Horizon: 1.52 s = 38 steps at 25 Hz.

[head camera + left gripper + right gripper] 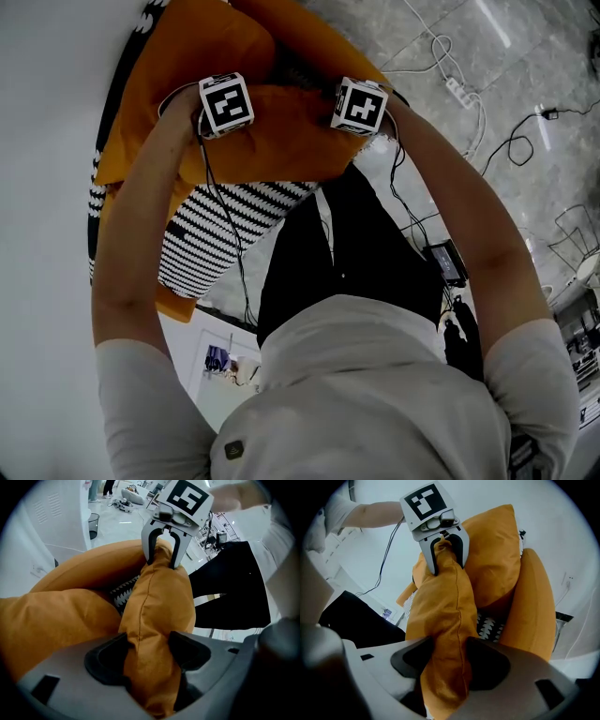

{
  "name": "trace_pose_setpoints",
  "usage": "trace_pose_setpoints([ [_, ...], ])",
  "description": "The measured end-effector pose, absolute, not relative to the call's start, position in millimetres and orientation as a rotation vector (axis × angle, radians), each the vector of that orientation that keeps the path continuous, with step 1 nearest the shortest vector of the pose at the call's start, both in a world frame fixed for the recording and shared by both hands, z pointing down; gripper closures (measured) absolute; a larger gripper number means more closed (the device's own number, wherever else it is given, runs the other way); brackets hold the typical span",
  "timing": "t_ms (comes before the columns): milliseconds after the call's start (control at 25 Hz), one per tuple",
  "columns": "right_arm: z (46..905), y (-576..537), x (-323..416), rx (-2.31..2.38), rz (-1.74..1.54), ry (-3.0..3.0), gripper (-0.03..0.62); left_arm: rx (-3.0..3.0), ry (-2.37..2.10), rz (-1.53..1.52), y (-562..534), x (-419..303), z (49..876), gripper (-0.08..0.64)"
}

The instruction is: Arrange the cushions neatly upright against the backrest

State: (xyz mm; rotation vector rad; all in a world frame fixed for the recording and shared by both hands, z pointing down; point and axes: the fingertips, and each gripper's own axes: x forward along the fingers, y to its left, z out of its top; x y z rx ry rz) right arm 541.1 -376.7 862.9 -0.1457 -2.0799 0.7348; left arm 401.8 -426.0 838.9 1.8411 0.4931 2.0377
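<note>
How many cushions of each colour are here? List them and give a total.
Orange cushions: 2, the held orange cushion and the rear orange cushion
Black-and-white patterned cushion: 1
Total: 3

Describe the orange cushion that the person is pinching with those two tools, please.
The orange cushion is plain, soft-looking fabric with a stitched seam along its edge. It is plump and held edge-up: the left tool and the right tool each pinch one end of that edge, bunching the cloth in their grip. Another orange cushion stands behind it, and a black-and-white patterned cushion lies close by.
</note>
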Motion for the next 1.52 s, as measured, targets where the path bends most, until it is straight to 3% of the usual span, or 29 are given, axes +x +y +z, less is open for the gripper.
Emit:
trace_pose_setpoints([
  [560,856,-363,545,-0.152,0.628,-2.076,0.513,1.883,0.481,2.042,-414,406,829,0.474],
  [1520,697,-302,542,0.068,0.417,-2.051,0.548,2.153,0.279,1.933,-332,384,700,0.505],
])
